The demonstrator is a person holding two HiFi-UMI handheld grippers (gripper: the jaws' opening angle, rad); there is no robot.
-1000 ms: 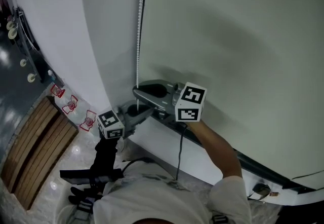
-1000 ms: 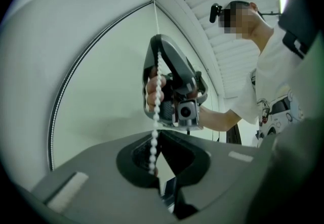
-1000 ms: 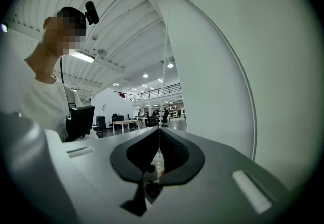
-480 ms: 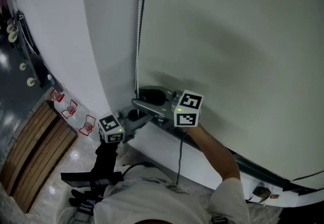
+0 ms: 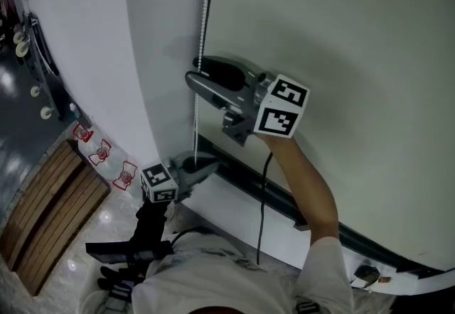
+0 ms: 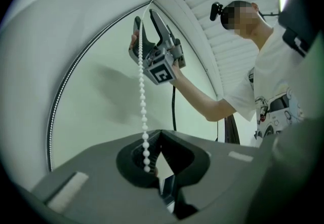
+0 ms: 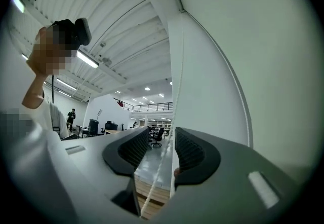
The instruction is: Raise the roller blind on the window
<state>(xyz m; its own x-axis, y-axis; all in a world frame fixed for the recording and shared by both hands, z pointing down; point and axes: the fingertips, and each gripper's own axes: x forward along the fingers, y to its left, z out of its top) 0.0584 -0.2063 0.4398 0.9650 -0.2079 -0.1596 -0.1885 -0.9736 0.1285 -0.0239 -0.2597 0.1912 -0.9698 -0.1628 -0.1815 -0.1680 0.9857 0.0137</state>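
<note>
We're re-gripping: left gripper pinches the bead chain low; right gripper, jaws just opening loosely around it, should clamp next.

the person wears a white short-sleeved t-shirt with a car print on the chest, and a small black head camera. the grey plastic right gripper and left gripper have dark ribbed pads; each bears a white cube with black square markers. a thin black cable hangs from the right one.
</note>
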